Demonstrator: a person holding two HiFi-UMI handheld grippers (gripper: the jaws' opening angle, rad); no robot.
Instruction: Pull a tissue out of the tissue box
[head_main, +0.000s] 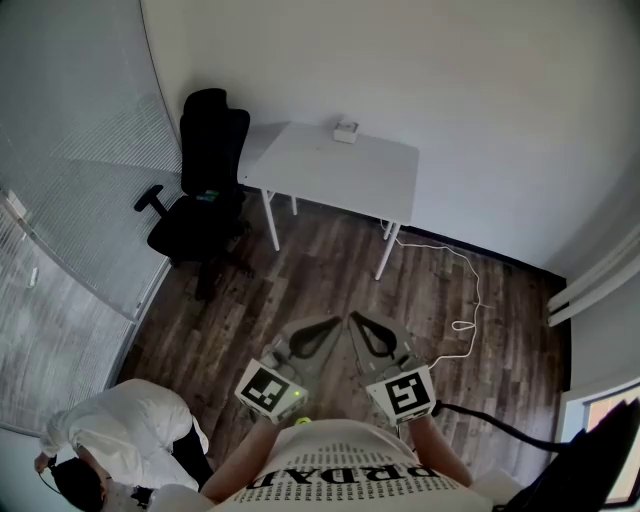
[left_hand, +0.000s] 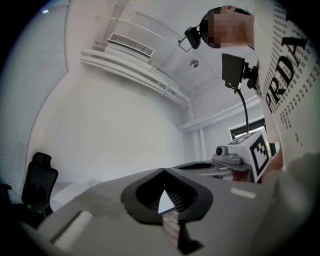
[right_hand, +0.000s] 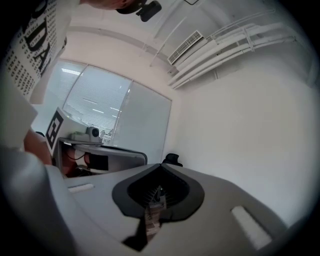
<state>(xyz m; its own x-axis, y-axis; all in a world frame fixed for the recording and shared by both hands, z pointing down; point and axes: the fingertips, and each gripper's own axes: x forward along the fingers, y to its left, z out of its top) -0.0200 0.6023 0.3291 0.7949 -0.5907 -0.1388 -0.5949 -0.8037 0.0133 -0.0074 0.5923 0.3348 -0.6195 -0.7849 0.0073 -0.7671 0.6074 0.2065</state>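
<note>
The tissue box (head_main: 346, 131) is a small white box at the back edge of a white table (head_main: 340, 175) across the room, far from both grippers. I hold the two grippers close to my body, side by side above the wooden floor. My left gripper (head_main: 334, 321) (left_hand: 163, 170) has its tips touching, shut on nothing. My right gripper (head_main: 352, 318) (right_hand: 160, 165) is shut too, with nothing between its jaws. Each shows in the other's view as a grey body with a marker cube: the right gripper (left_hand: 240, 155) and the left gripper (right_hand: 75, 140).
A black office chair (head_main: 205, 180) stands left of the table. A person in a white top (head_main: 120, 425) crouches at the lower left by the glass wall with blinds (head_main: 70, 200). A white cable (head_main: 470, 300) trails over the floor on the right.
</note>
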